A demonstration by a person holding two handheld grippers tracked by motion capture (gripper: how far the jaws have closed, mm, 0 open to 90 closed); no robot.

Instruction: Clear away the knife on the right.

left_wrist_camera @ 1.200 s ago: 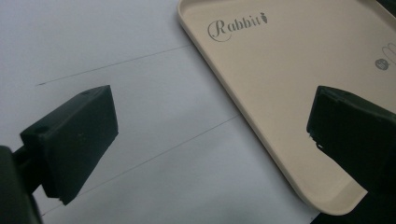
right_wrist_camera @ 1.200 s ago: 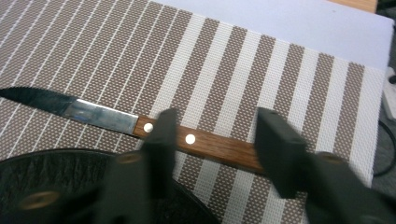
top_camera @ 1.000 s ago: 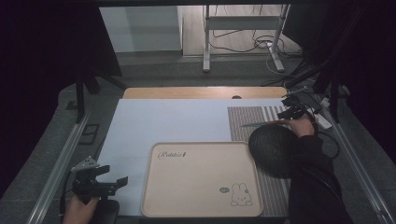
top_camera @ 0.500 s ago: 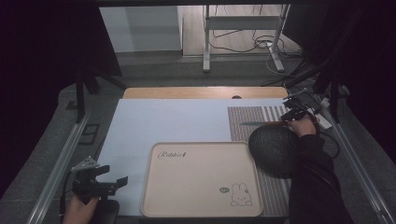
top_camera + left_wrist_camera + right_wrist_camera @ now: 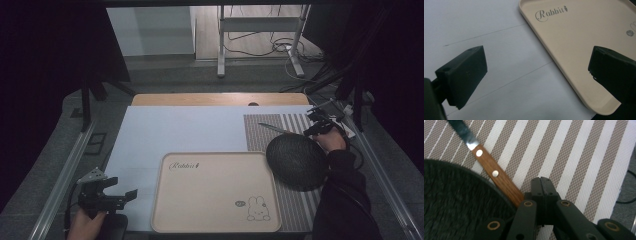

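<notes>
A: Left side, what is lying there?
B: Left gripper is hovering over the worktop, jaws standing wide apart, nothing between them; beige rabbit tray is lying just beside.
A: Right side?
B: Right gripper, jaws pressed together, gripping nothing, is sitting beside the wooden-handled knife on the striped placemat, against the black round mat.

Wooden-handled, metal-bladed knife on woven mat; tray perhaps matt plastic.
</notes>
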